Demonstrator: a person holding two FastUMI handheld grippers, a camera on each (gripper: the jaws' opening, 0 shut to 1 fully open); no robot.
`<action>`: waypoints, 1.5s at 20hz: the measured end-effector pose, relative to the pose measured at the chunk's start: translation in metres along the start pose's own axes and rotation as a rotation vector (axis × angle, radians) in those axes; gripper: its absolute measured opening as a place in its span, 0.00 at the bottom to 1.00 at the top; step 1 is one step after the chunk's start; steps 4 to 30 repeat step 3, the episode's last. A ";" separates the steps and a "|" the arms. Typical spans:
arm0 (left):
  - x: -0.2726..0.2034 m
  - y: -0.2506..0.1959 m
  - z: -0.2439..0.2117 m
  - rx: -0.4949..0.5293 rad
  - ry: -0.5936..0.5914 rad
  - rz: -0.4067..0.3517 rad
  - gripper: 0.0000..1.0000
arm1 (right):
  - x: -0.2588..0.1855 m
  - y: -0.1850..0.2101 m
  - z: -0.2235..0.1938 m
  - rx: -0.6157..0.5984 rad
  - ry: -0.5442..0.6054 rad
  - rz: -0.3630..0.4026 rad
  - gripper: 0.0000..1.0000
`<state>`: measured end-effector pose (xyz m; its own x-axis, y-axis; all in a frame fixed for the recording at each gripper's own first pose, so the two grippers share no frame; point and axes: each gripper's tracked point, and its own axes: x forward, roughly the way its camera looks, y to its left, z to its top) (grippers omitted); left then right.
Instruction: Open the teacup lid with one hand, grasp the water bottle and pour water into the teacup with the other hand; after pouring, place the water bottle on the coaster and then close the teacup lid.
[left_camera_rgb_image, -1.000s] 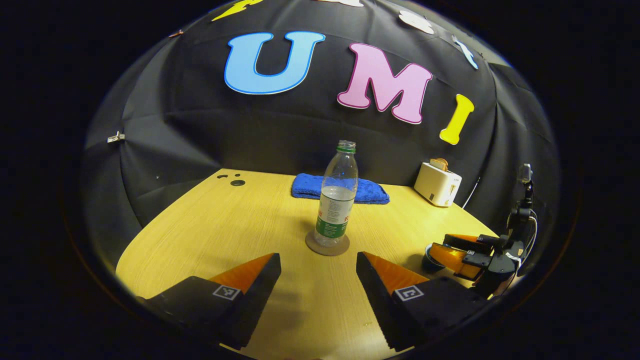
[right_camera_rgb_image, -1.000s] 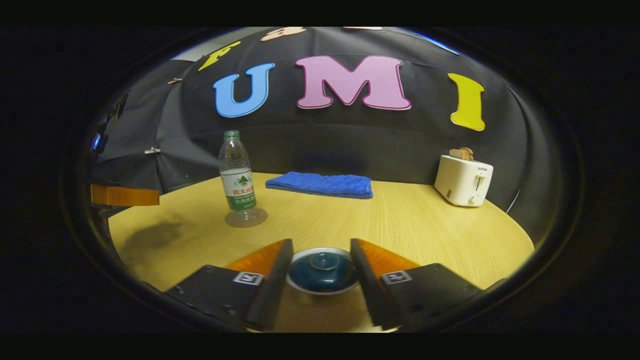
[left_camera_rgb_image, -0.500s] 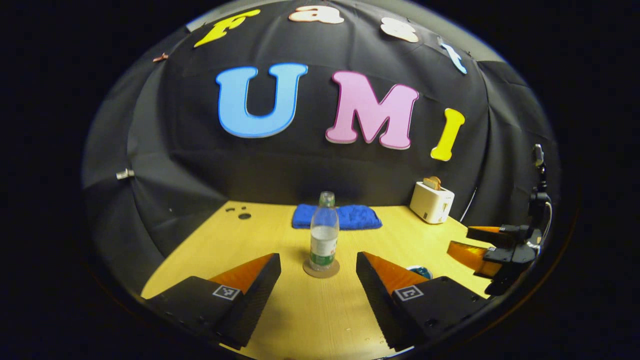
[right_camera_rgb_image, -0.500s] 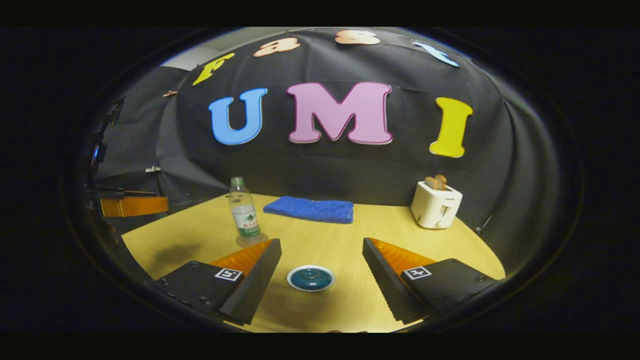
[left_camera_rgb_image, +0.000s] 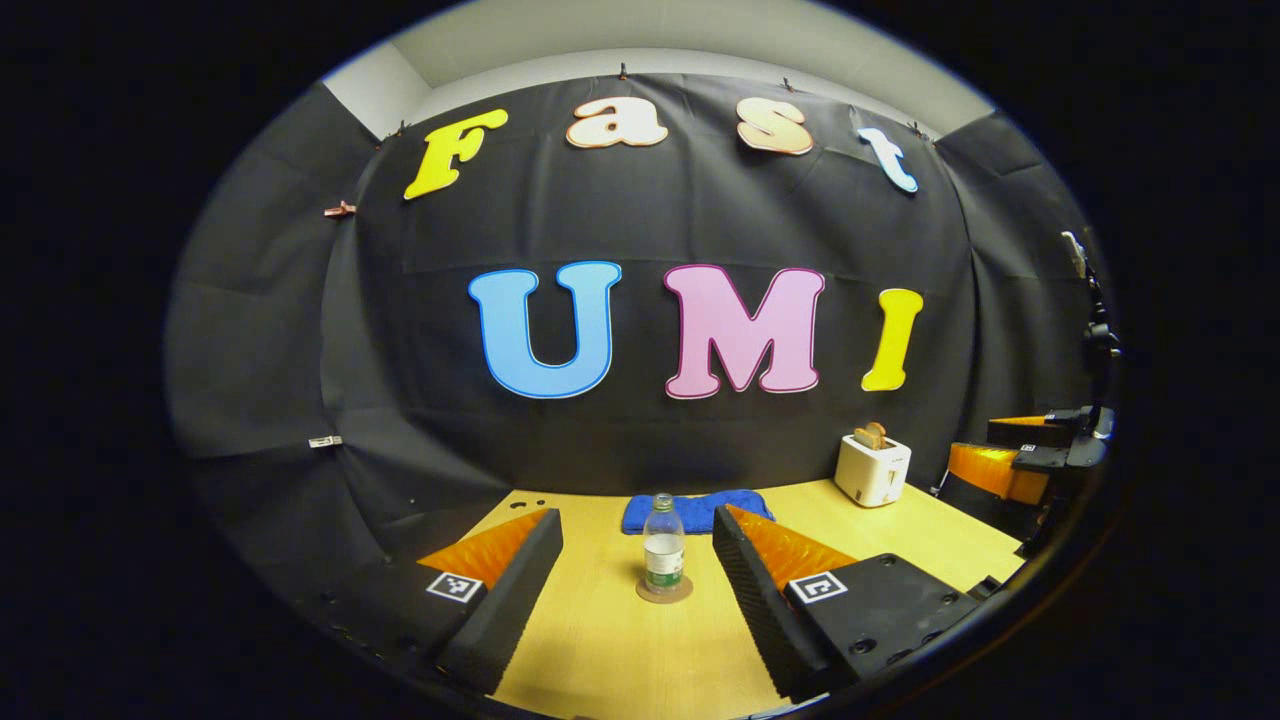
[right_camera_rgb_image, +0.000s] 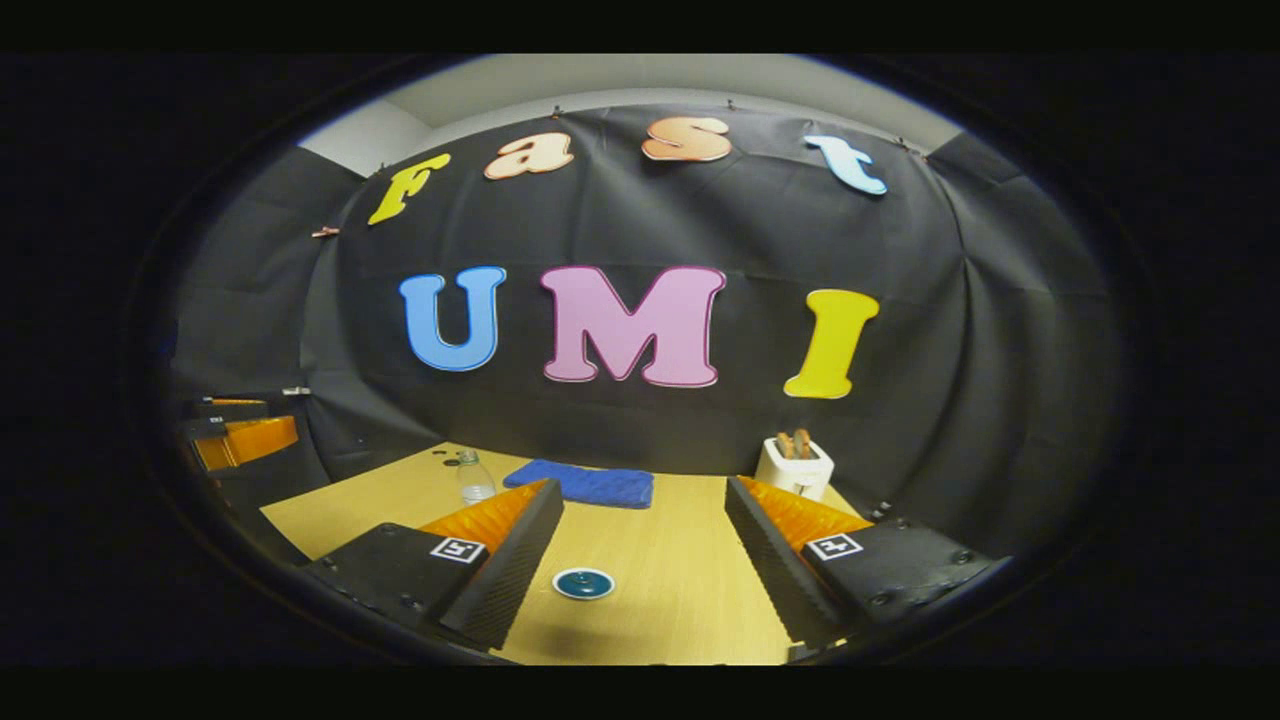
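Bottle (left_camera_rgb_image: 663, 540) on coaster (left_camera_rgb_image: 664, 589), well inside table edge (left_camera_rgb_image: 905, 520).

A pale wood-grain tabletop (left_camera_rgb_image: 610, 650) fills the lower middle of both views. Black cloth (left_camera_rgb_image: 620, 440) hangs behind it as a wall, clipped along its top edge. Above the cloth, a strip of light grey wall (left_camera_rgb_image: 690, 30) crosses the upper frame.
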<state>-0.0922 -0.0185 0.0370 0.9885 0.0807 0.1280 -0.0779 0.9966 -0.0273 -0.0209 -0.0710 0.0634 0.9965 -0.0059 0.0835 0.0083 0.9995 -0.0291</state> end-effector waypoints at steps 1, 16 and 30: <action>-0.012 -0.004 -0.004 -0.013 0.018 -0.004 0.95 | -0.015 0.006 -0.002 0.012 0.013 0.004 1.00; -0.026 -0.006 -0.010 -0.039 0.058 0.000 0.96 | -0.038 0.013 -0.009 0.034 0.051 -0.003 1.00; -0.026 -0.006 -0.010 -0.039 0.058 0.000 0.96 | -0.038 0.013 -0.009 0.034 0.051 -0.003 1.00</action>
